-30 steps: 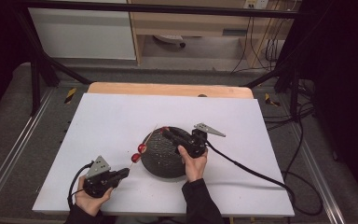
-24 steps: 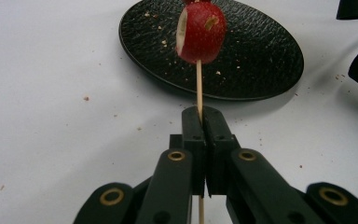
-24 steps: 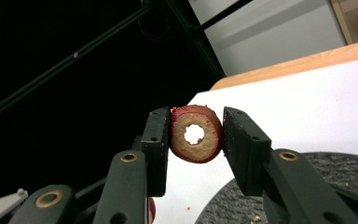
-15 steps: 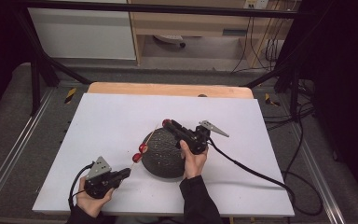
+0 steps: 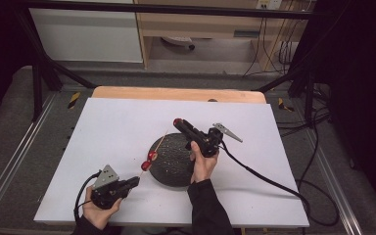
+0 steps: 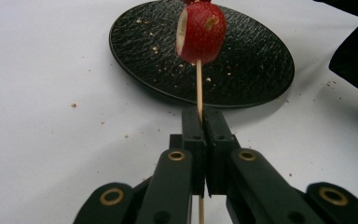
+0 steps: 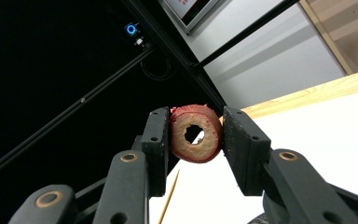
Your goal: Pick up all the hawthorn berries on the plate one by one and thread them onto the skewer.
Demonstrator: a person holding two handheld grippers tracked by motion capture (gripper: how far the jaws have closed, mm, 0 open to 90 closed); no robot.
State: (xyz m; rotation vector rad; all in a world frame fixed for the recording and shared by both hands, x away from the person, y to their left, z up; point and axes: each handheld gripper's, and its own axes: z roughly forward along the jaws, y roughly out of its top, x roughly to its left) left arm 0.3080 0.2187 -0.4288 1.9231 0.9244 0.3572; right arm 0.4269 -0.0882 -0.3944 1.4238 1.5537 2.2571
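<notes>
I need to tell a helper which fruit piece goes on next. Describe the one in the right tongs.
Over the far rim of the black plate, the right tongs grip a red-skinned ring. Unlike the pieces on the skewer, it has a cored hole and sits off the stick.

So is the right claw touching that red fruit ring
Touching. The right gripper view shows the right claw with both jaws pressed against the sides of the fruit ring, holding it up.

White-topped wooden table [image 5: 127,122] on grey floor [image 5: 10,122], black frame bars [image 5: 44,73], pale cabinet [image 5: 88,34] behind.
</notes>
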